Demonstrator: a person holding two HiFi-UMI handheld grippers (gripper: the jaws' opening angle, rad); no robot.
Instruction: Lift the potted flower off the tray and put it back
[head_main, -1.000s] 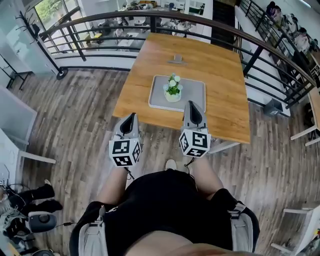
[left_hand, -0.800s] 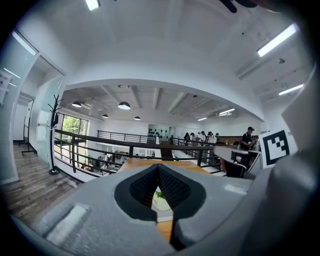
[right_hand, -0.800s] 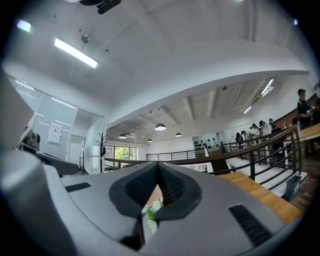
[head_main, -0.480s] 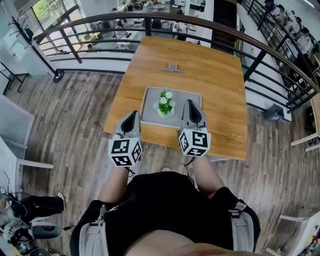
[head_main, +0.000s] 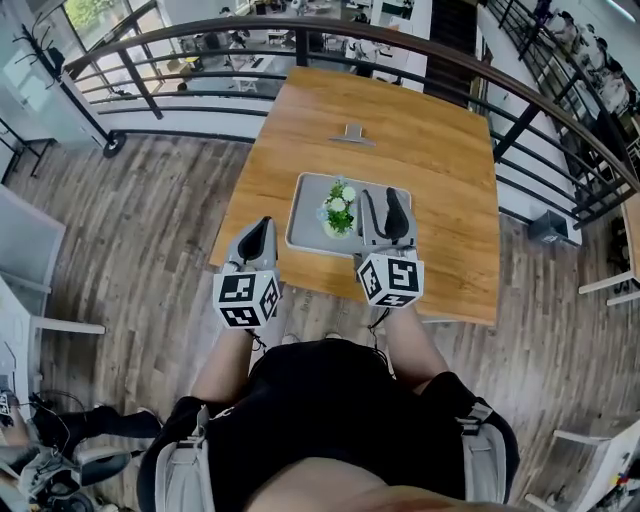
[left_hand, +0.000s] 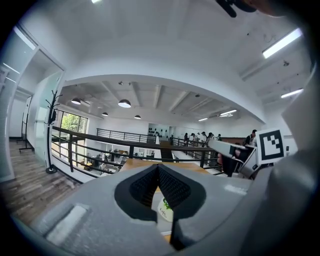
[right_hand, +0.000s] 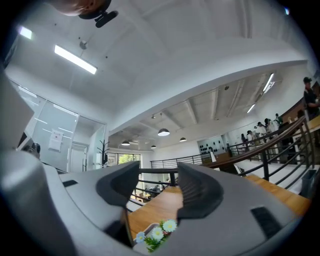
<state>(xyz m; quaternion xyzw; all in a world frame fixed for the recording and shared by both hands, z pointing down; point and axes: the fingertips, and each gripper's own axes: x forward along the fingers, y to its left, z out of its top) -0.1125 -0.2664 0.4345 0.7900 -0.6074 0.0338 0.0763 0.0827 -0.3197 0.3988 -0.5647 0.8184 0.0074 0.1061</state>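
Note:
The potted flower (head_main: 339, 210), white blooms over green leaves in a small white pot, stands on the grey tray (head_main: 305, 225) on the wooden table (head_main: 440, 170). My right gripper (head_main: 382, 196) hovers over the tray's right part, just right of the plant. Its jaws have just been opening and nothing is between them. In the right gripper view the blooms (right_hand: 157, 234) sit low, below the gap. My left gripper (head_main: 264, 222) is shut at the table's near edge, left of the tray. In the left gripper view the pot (left_hand: 165, 210) shows beneath the closed tips.
A small metal stand (head_main: 352, 132) sits on the table beyond the tray. A dark curved railing (head_main: 300, 30) runs behind the table and down its right side. Wood-plank floor (head_main: 150, 220) lies to the left.
Both grippers have moved forward to the table. The right one now reaches over the tray beside the plant and its jaws have opened. The left stays shut.

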